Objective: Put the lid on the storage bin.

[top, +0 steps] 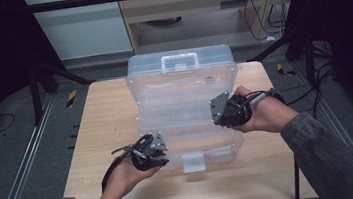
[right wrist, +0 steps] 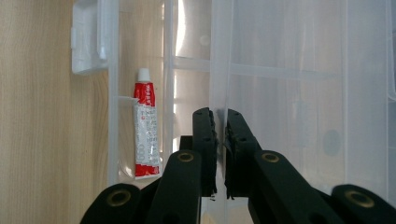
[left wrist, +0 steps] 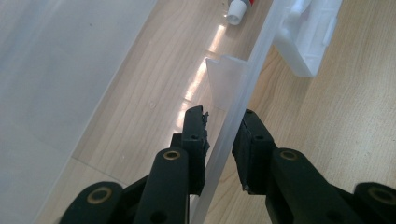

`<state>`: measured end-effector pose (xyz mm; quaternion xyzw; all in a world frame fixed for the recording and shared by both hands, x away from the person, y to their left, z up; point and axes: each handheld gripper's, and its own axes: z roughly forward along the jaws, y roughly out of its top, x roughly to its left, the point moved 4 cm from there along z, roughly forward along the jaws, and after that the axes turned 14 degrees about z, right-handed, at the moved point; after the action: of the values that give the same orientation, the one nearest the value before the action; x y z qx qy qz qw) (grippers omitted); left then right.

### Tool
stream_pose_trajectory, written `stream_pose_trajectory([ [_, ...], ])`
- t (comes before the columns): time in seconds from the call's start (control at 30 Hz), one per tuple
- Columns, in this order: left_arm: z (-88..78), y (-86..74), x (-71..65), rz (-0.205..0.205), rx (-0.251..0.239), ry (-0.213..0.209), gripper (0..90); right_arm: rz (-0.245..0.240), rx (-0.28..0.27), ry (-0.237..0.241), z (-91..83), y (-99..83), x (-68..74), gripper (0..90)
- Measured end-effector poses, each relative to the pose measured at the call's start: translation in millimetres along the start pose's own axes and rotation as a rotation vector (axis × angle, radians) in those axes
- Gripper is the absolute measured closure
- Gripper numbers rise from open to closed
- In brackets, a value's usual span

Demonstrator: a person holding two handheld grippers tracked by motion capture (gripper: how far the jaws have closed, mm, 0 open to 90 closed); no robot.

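While the person's forearms come in from the near edge of the table (top: 100, 198), the left gripper (top: 156, 154) stands at the near left corner of the clear plastic box (top: 185, 108). In the left gripper view its jaws straddle the thin front wall (left wrist: 233, 116) of the box, one inside and one outside, with a small gap at the outer one, so I judge it released and not yet pinching. A white latch (top: 193, 162) sits on this same near wall, to the right of that gripper. Farther in, the right gripper (top: 219, 115) is at the right side of the box, and its jaws are clenched on a thin clear edge (right wrist: 219, 93), probably the lid. A red and white tube (right wrist: 145, 130) lies inside the box along the near wall, long axis parallel to this wall. The lid stands open at the far side, handle (top: 179, 61) on top. The left gripper is nearer to the front wall, which runs left to right, so it only has to close there.
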<state>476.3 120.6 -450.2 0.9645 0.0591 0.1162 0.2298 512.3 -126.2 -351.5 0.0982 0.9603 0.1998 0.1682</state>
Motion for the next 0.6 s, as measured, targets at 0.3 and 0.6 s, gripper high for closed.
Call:
stream_pose_trajectory([
  [0.3, -0.3, -0.3, 2.0, 0.039, -0.001, 0.007, 74.5, 0.007, 0.0, 0.009, 0.2, -1.4, 0.9, 84.6],
  [0.6, -0.1, 0.0, 0.2, 0.058, -0.002, 0.023, 74.1, 0.006, 0.0, 0.012, 0.2, -1.3, 0.2, 84.5],
])
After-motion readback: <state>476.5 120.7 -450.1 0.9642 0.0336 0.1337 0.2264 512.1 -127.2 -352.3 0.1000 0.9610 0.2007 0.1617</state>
